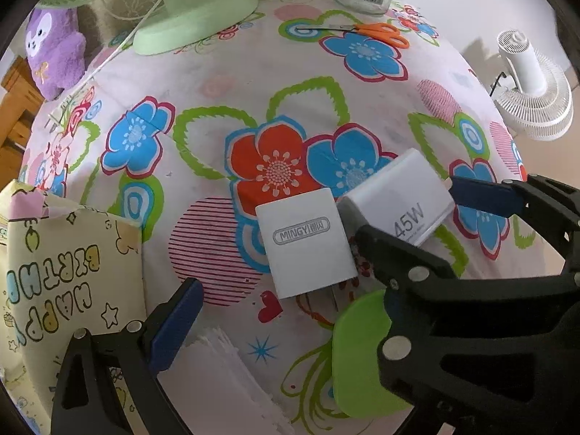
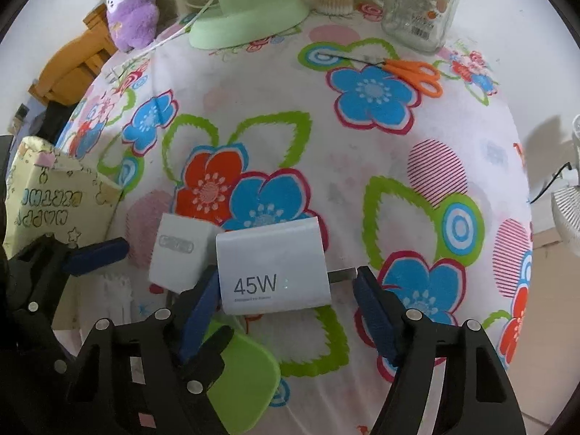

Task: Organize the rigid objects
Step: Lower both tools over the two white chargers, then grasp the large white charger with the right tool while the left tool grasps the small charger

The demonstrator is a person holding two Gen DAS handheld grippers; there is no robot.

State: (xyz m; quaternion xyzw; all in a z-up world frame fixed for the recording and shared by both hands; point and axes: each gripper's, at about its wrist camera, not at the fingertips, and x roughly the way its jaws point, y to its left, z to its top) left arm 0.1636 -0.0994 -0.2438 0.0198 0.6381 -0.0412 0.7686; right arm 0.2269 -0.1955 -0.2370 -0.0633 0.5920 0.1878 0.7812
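Worktop [image 1: 224, 83]: covered by a white cloth printed with large blue, red and green flowers.
45W charger [image 2: 272, 268]: white block printed "45W", flat on the cloth near the middle; metal prongs point right.
MINGYI charger [image 1: 308, 243]: white block with a grey "MINGYI" label, flat, just left of the 45W charger, corners close or touching; prongs point to the near edge.
Right gripper [image 2: 286, 311]: jaws apart, straddling the 45W charger. Left blue pad sits against the charger's left edge; right pad stands at the tip of the prongs, clear of the body. No clamp visible.
Left gripper [image 1: 275, 330]: only the left blue finger [image 1: 174, 322] shows clearly in its own view; the other side is hidden behind the right gripper, so the jaws' state cannot be told. It sits near the MINGYI charger without visibly touching it.
Green item [image 2: 243, 380]: flat, rounded, lime-green piece on the near cloth, partly under the right gripper.
Paper stack [image 1: 221, 373]: white sheets, near left.
Gift bag [image 1: 65, 264]: cream, cartoon lettering, left edge.
Scissors [image 1: 377, 32]: orange handles, far right.
Glass jar [image 2: 420, 3]: labelled, far right.
Green fan [image 1: 195, 18]: pale base, far left.
Plush toy [image 1: 54, 50]: purple, far left.
White fan [image 1: 533, 83]: off the worktop, right.
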